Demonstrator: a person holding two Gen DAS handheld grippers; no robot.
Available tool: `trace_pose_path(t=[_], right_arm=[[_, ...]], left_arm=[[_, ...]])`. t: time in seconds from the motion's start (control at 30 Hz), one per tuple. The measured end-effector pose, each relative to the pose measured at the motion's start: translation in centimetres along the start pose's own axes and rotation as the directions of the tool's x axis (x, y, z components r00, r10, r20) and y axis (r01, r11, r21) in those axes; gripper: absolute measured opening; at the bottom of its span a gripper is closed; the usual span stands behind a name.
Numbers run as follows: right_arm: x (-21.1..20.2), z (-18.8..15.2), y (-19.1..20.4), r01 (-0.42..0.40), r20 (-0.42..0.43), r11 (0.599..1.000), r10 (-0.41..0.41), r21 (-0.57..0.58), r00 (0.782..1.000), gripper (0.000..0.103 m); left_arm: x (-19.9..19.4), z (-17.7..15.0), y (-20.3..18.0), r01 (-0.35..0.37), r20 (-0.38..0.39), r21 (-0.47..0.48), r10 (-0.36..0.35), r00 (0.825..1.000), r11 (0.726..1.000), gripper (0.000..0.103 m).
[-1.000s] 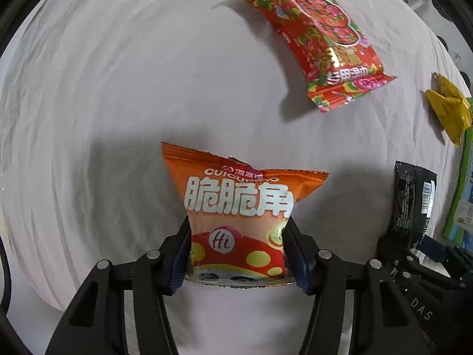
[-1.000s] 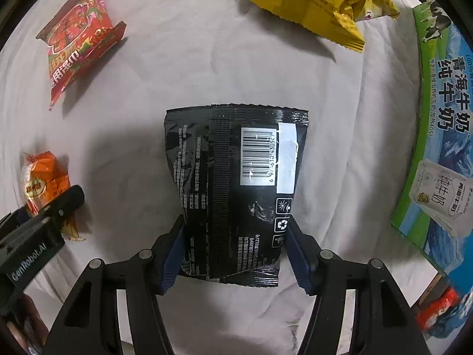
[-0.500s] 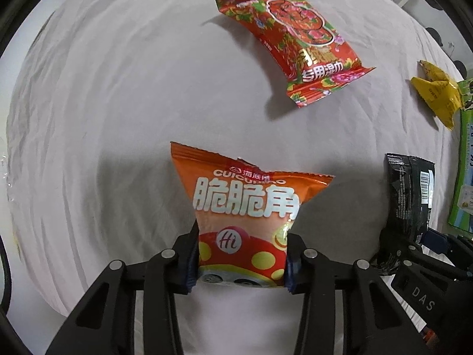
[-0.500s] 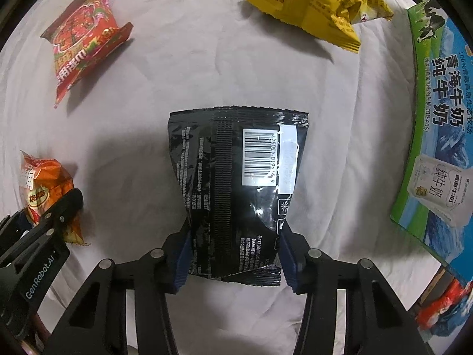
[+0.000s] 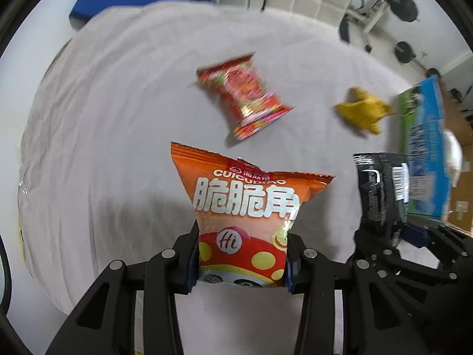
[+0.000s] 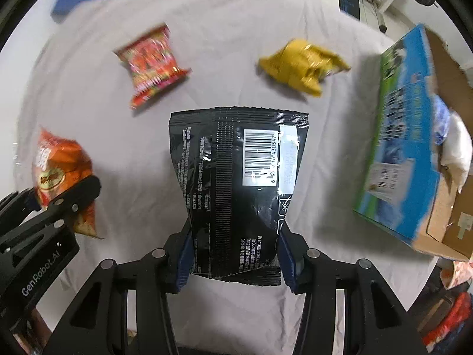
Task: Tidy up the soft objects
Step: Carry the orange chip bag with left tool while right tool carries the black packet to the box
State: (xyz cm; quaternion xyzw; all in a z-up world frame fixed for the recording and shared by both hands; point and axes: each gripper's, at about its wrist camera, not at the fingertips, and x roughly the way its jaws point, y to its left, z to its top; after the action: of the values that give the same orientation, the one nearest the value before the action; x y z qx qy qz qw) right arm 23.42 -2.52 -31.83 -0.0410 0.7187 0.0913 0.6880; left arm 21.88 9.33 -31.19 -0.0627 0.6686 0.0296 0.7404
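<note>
My left gripper (image 5: 241, 261) is shut on an orange snack bag (image 5: 245, 207) and holds it above the white cloth. My right gripper (image 6: 233, 259) is shut on a black snack bag (image 6: 236, 183), barcode side up, also lifted. The black bag (image 5: 380, 195) and the right gripper show at the right of the left wrist view. The orange bag (image 6: 62, 171) and the left gripper show at the left of the right wrist view. A red patterned bag (image 5: 244, 103) (image 6: 150, 65) and a yellow bag (image 5: 362, 112) (image 6: 301, 65) lie on the cloth beyond.
An open blue and green milk carton box (image 6: 414, 136) (image 5: 422, 153) stands at the right edge of the table, with a white soft item inside. The white cloth (image 5: 103, 148) covers the table. Chairs and stands are behind the far edge.
Both grippers have closed tighter on their bags and lifted them up and back. The table looks farther away and the room behind has come into view.
</note>
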Motion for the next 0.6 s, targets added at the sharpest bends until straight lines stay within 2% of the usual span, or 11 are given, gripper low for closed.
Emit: trace_pose_path(t=[0.2, 0.33, 0.4, 0.6], right_arm=[[-6.3, -2.5, -2.3, -0.062, 0.081, 0.998, 0.061, 0.012, 0.995, 0.051], [-10.6, -3.7, -5.4, -0.098, 0.149, 0.994, 0.091, 0.044, 0.985, 0.051], [-11.9, -4.2, -7.0, -0.109, 0.174, 0.992, 0.096, 0.065, 0.98, 0.051], [-16.3, -6.8, -14.0, -0.143, 0.243, 0.976, 0.101, 0.162, 0.965, 0.051]], left_arm=[[-6.4, -0.2, 0.1, 0.074, 0.064, 0.051, -0.077, 0.995, 0.996, 0.04], [-10.2, -0.6, -2.3, 0.111, 0.11, 0.107, -0.122, 0.986, 0.988, 0.04], [-11.7, -0.7, -4.1, 0.147, 0.115, 0.142, -0.164, 0.98, 0.979, 0.04], [-12.8, 0.4, -11.1, 0.224, 0.086, 0.248, -0.252, 0.964, 0.942, 0.04]])
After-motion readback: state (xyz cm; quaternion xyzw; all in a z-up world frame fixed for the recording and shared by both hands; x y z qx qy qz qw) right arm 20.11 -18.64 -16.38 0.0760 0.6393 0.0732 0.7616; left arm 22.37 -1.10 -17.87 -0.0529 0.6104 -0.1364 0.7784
